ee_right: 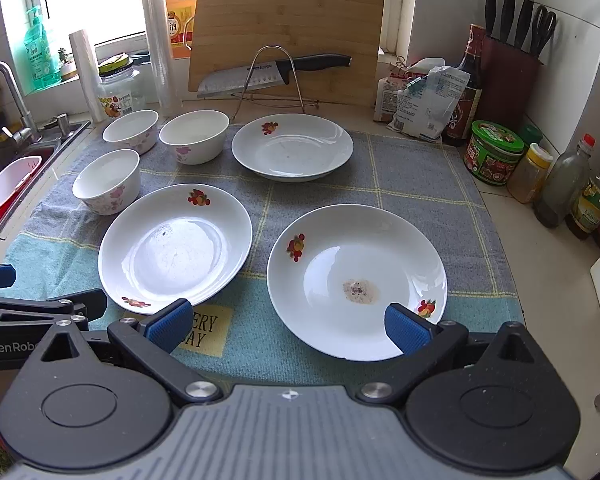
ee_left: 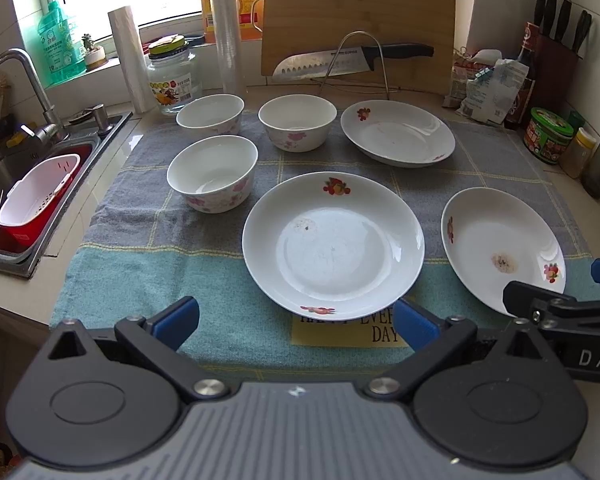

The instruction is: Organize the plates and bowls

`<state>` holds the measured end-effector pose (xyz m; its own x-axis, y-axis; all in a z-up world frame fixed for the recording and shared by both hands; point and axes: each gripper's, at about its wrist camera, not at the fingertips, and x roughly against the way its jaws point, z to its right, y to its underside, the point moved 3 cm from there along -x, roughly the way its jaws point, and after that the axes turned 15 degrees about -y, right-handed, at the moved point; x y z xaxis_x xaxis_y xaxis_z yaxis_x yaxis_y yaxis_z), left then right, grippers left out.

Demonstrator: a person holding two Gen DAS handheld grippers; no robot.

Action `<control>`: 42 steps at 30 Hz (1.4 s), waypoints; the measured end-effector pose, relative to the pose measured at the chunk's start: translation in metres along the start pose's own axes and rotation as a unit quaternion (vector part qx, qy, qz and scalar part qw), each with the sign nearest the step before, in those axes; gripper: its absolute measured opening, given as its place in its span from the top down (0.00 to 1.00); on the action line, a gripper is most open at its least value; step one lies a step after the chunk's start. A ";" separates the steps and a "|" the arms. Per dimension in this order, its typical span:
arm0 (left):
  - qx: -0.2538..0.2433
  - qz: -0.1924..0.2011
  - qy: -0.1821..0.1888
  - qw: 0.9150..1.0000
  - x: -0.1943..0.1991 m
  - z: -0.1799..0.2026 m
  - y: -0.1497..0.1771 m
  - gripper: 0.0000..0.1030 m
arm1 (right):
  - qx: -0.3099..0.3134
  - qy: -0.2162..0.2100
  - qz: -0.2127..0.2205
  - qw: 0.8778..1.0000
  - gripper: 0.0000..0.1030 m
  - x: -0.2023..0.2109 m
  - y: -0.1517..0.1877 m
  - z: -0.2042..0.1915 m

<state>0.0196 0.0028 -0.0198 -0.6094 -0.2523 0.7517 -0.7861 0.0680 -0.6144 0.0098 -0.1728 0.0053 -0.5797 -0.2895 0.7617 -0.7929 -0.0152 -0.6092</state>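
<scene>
Blue-padded, my left tongs (ee_left: 296, 320) and right tongs (ee_right: 286, 322) gape wide, gripping nothing, over the cloth's (ee_right: 420, 168) near edge, printed "DAY". Three empty plates (ee_right: 176, 246) and three empty bowls (ee_right: 107, 181) sit beyond, none stacked; a "SUPOR" knife (ee_right: 260, 74) rests at the back edge.

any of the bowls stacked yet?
No. In the left wrist view all three bowls stand apart on the cloth: near bowl, back-left bowl, back-right bowl, each empty.
</scene>
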 end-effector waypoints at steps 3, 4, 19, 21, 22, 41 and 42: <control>0.000 0.000 0.001 1.000 0.000 0.000 0.000 0.01 | 0.000 0.000 0.001 1.000 0.00 0.000 0.000 0.000; 0.000 0.000 0.001 1.000 0.000 0.000 0.000 0.01 | 0.000 0.000 0.001 1.000 0.00 0.000 0.000 0.000; 0.006 -0.001 0.000 1.000 0.001 -0.002 -0.002 0.01 | 0.004 -0.001 0.005 1.000 0.00 0.001 -0.003 -0.001; 0.007 -0.002 0.001 1.000 0.001 -0.002 -0.002 0.01 | 0.003 -0.001 0.005 1.000 0.00 0.001 -0.003 -0.001; 0.007 -0.002 0.001 1.000 0.001 -0.003 -0.002 0.01 | 0.004 -0.001 0.005 1.000 0.00 0.001 -0.003 -0.001; 0.009 -0.005 0.002 1.000 0.000 -0.003 -0.004 0.01 | 0.006 0.000 0.008 1.000 0.00 0.002 -0.005 0.000; 0.009 -0.005 0.002 1.000 0.001 -0.003 -0.005 0.01 | 0.006 0.000 0.008 1.000 0.00 0.002 -0.006 0.000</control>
<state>0.0226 0.0048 -0.0159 -0.6017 -0.2495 0.7588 -0.7903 0.0485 -0.6107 0.0128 -0.1734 0.0105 -0.5922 -0.2898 0.7518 -0.7812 -0.0220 -0.6239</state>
